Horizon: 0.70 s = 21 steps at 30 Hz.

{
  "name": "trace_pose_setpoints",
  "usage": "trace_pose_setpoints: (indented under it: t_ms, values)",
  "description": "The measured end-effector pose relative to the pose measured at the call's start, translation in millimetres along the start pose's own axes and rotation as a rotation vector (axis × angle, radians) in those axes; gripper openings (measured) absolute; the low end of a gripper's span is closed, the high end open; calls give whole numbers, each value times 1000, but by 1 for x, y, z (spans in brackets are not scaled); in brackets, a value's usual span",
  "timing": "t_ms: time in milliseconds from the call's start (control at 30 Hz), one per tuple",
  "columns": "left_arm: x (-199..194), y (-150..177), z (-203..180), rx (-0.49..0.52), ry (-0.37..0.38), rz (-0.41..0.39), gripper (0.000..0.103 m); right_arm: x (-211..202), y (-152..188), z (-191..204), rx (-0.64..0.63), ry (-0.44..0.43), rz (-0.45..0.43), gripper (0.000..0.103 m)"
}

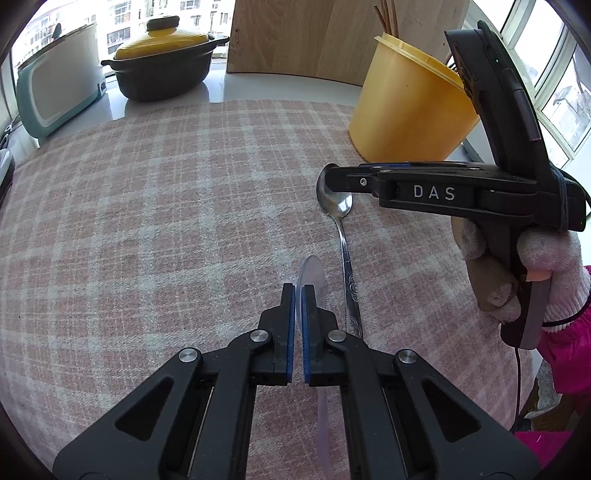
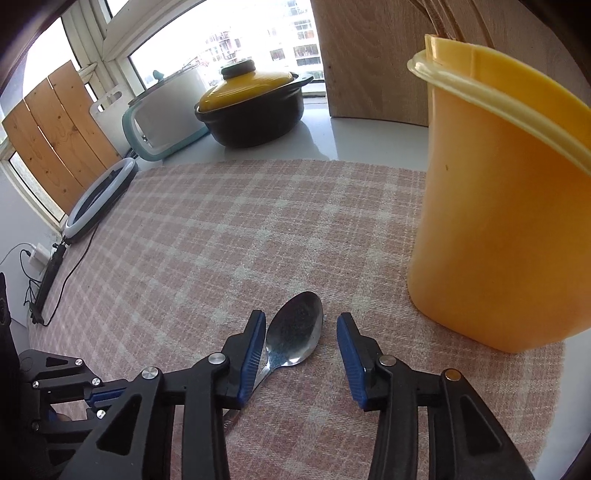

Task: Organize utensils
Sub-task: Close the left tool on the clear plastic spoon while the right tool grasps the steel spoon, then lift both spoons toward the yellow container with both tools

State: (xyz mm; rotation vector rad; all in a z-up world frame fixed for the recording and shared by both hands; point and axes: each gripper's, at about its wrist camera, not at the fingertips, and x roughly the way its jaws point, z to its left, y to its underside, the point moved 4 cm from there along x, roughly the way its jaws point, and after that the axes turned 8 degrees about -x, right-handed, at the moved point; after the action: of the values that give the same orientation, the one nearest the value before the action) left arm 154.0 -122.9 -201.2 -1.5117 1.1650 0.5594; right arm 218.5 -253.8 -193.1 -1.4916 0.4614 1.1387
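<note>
Metal spoon [image 2: 295,332] flat on pink checked cloth [image 1: 147,221], bowl between spread jaws of right gripper [image 2: 301,343], beside left pad. Left gripper [image 1: 298,310] nearly clenched, clear plastic spoon [image 1: 314,277] under it. Yellow utensil holder [image 2: 498,221] near.

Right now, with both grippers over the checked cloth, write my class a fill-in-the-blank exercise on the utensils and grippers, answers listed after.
1. The metal spoon lies on the ____ checked cloth.
2. The right gripper, open, has its fingers either side of the spoon's ____.
3. The left gripper is nearly closed above a clear ____ spoon.
4. Chopsticks stand in the ____ utensil holder.

Answers: pink; bowl; plastic; yellow
</note>
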Motion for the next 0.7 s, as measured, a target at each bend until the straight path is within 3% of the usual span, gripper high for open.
trace_pose_setpoints:
  t_ms: [133,300,367,600,700]
  values:
    - [3,2,-1,9,-2,10,1,11,-1,2,-2,5,13,39]
    - [8,5,-4,24,-6,19,1,19,1,13,-56,53,21,16]
    - [10,5,-5,24,-5,16,1,19,0,15,-58,33,21,11]
    - [12,3,-7,33,-1,17,2,12,-6,15,-41,-6,6,0]
    - [9,2,-5,18,8,13,0,7,-7,17,-44,-9,-1,0]
